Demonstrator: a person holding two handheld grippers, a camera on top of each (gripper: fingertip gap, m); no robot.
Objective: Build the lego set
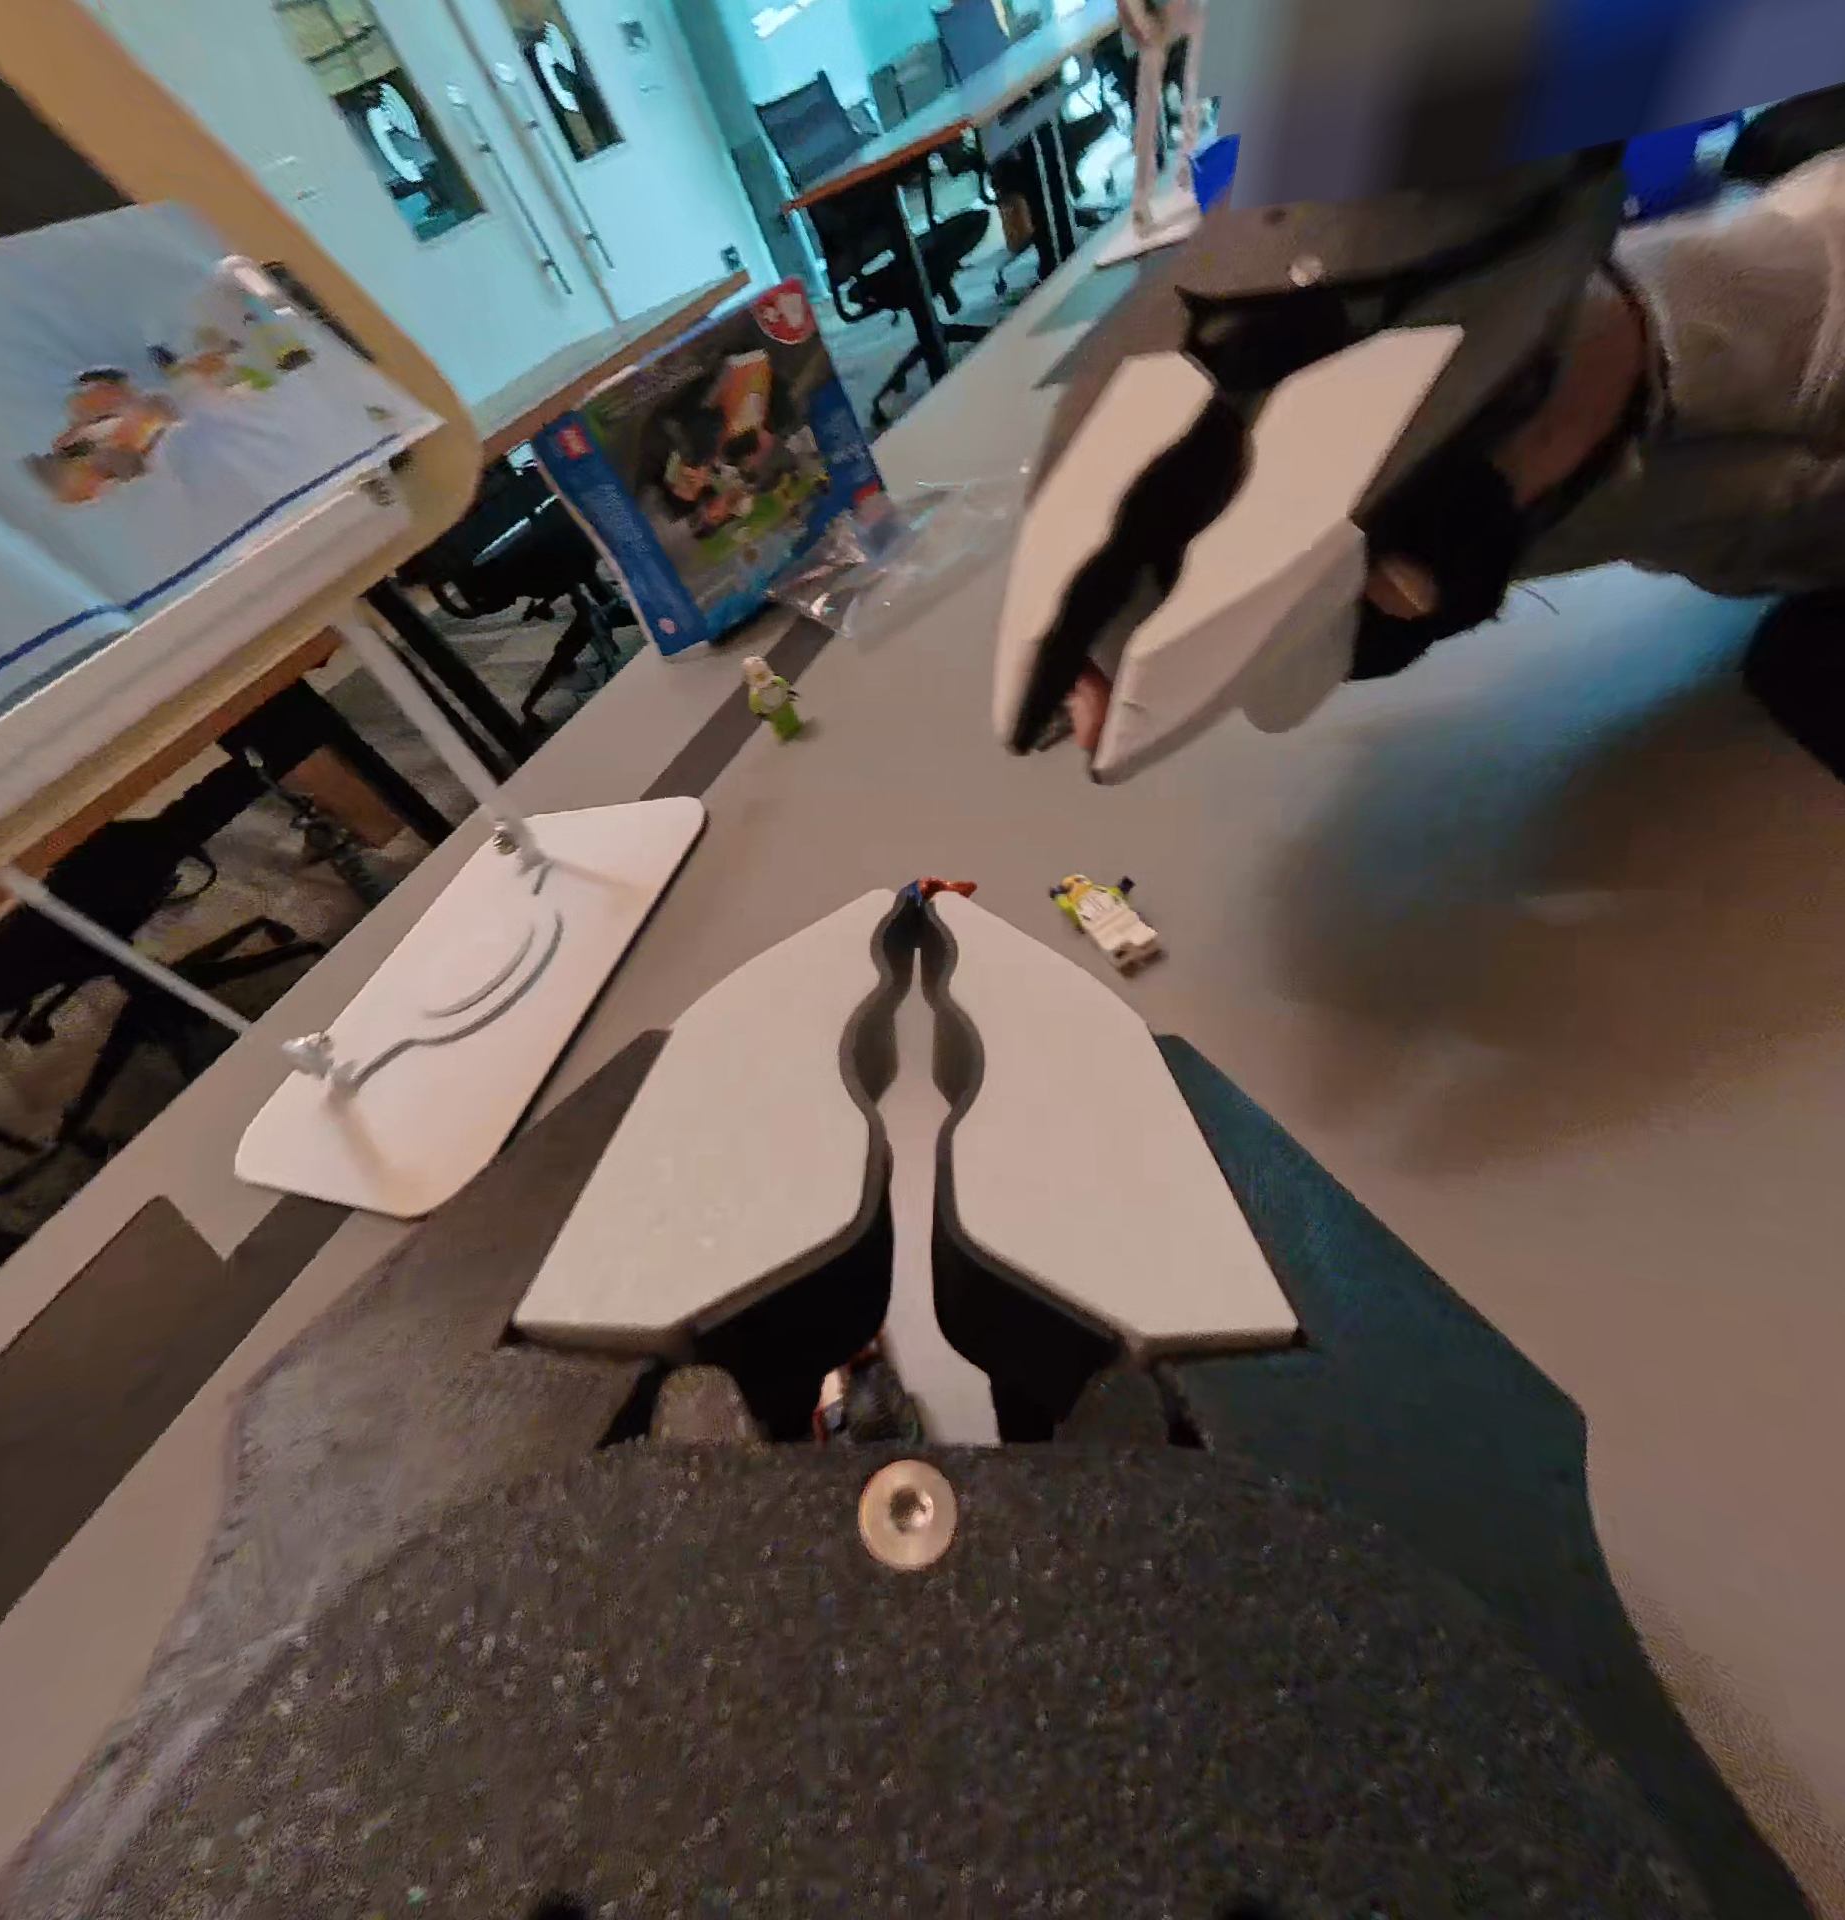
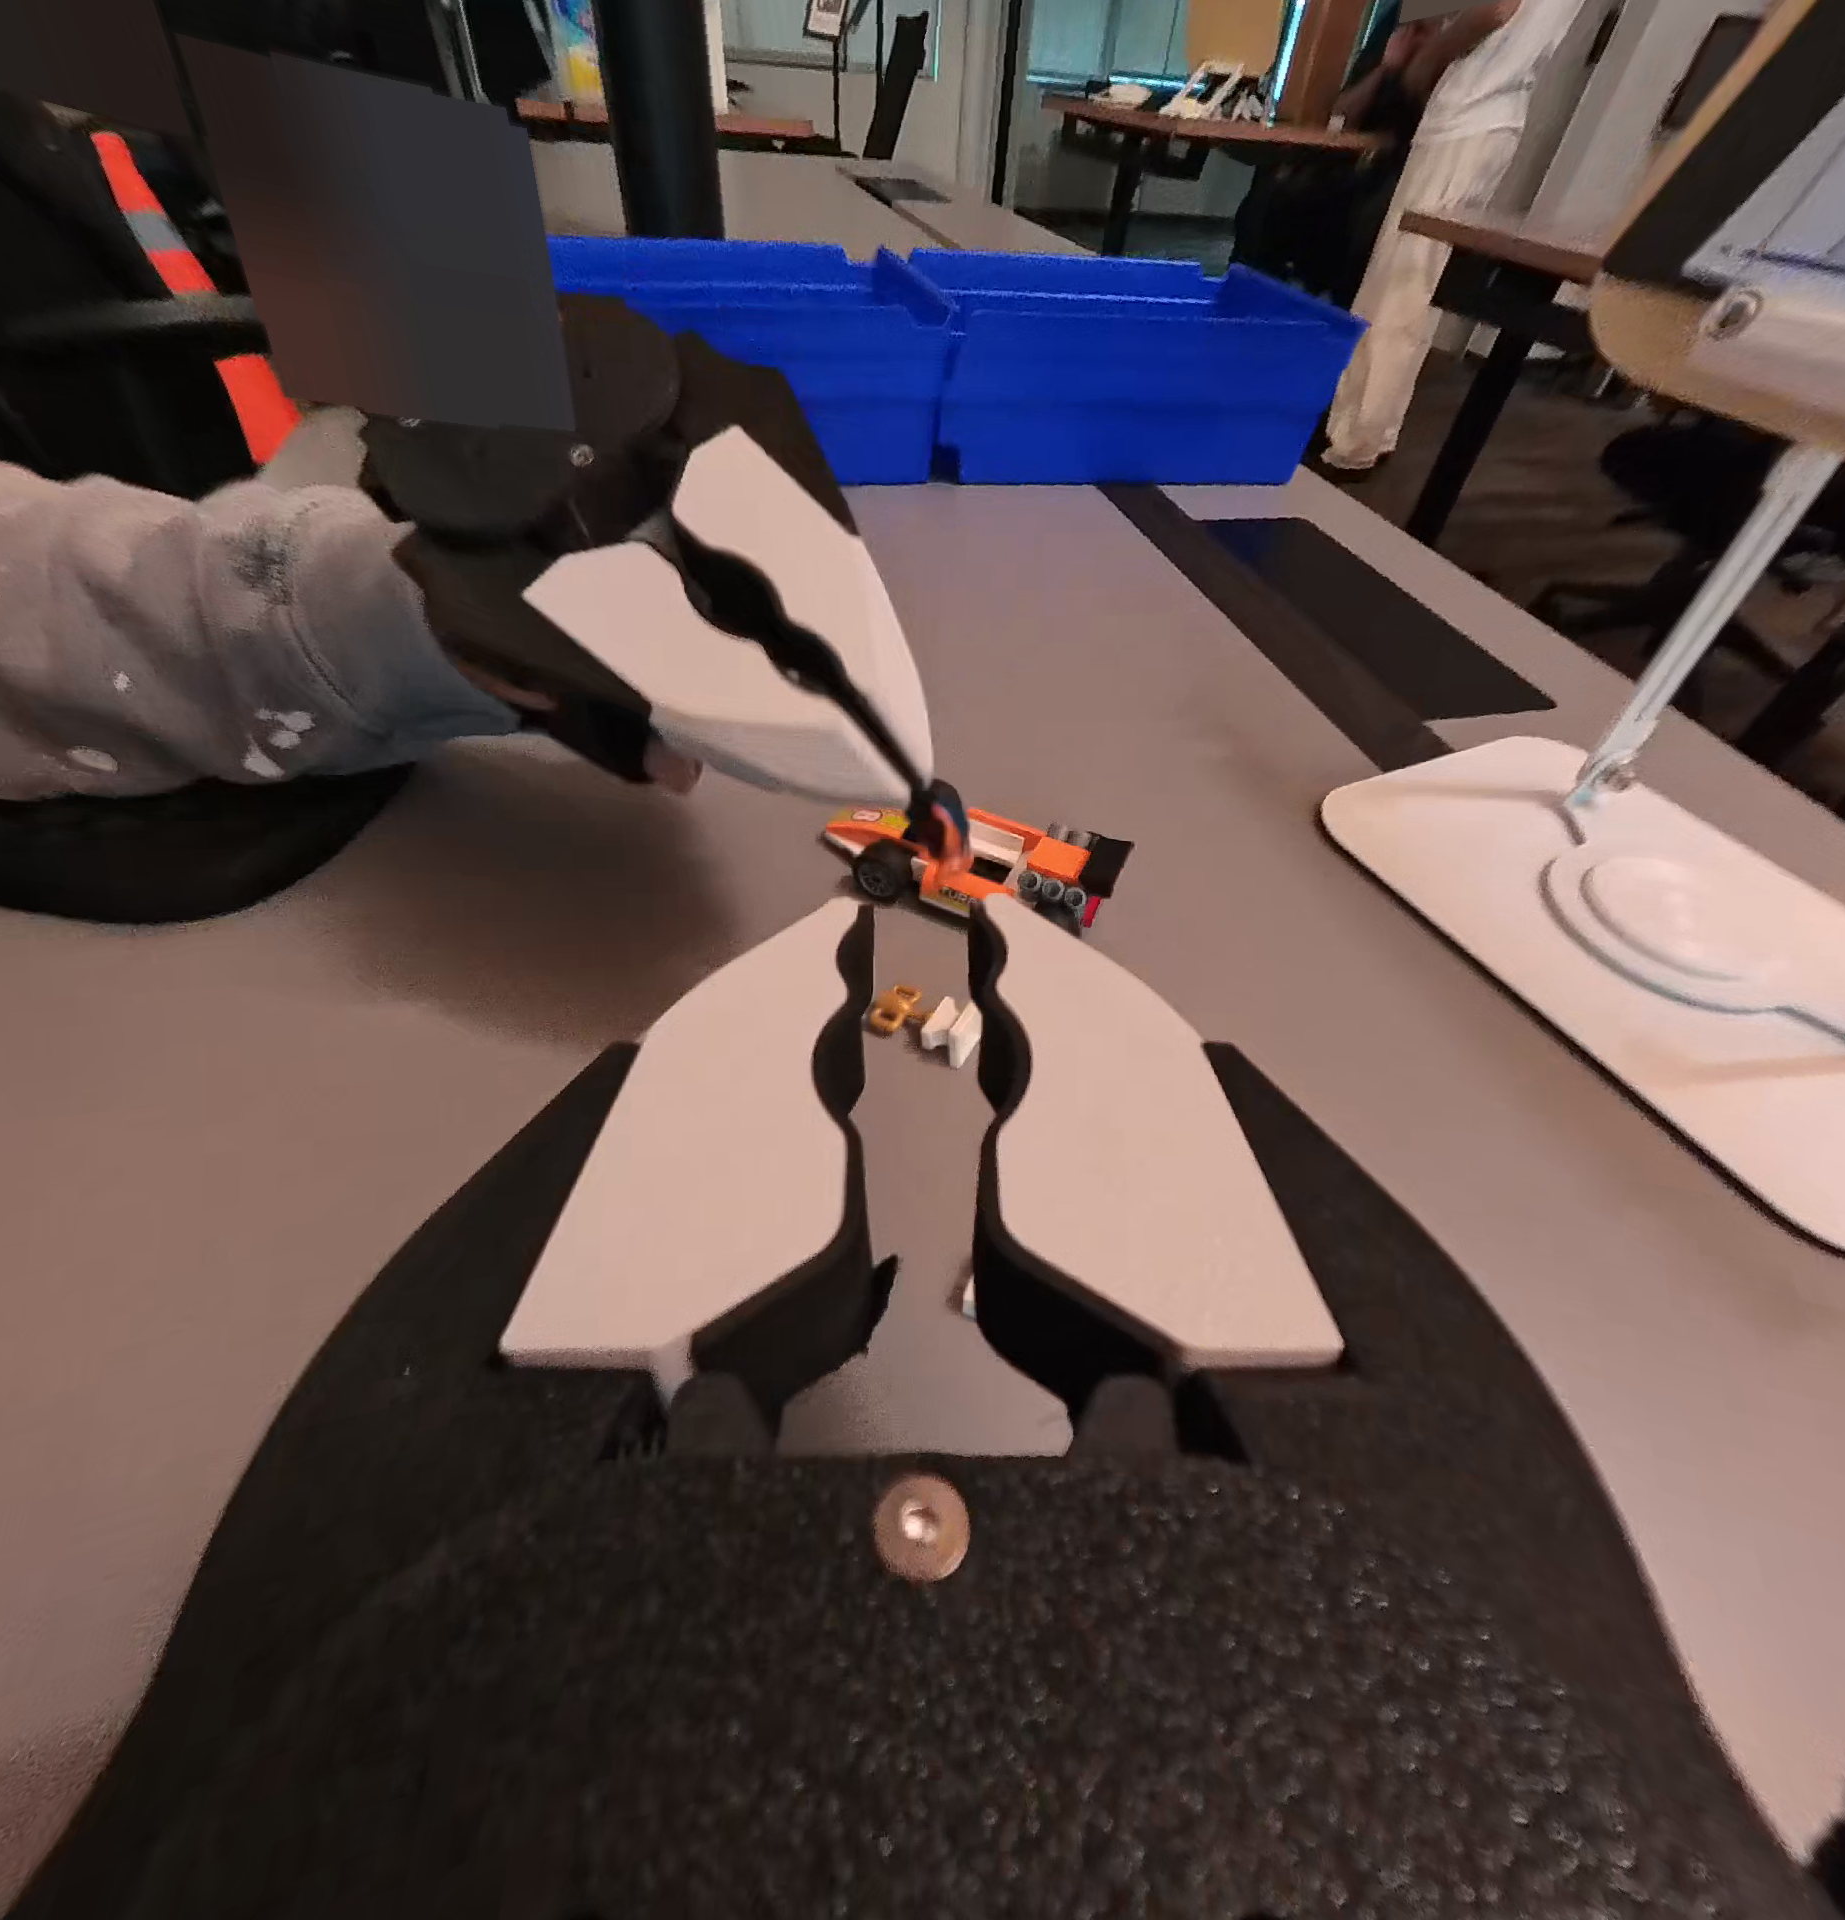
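My left gripper (image 1: 923, 902) is shut on a small blue and red piece (image 1: 939, 890). In the right wrist view the left gripper (image 2: 928, 795) holds that piece (image 2: 941, 823) down onto the orange lego race car (image 2: 1001, 864) on the grey table. My right gripper (image 2: 920, 912) is open and empty, just short of the car. A gold piece (image 2: 894, 1010) and a white piece (image 2: 951, 1029) lie on the table between its fingers. In the left wrist view the right gripper (image 1: 1061, 756) hovers above the table. A minifigure (image 1: 1105, 920) lies beside my left fingertips.
A second minifigure (image 1: 772, 698) stands farther off, near the lego box (image 1: 710, 488) and a clear plastic bag (image 1: 897, 561). A white stand base (image 2: 1624, 956) (image 1: 482, 997) holds an instruction booklet (image 1: 170, 436). Blue bins (image 2: 949, 353) stand at the table's far end.
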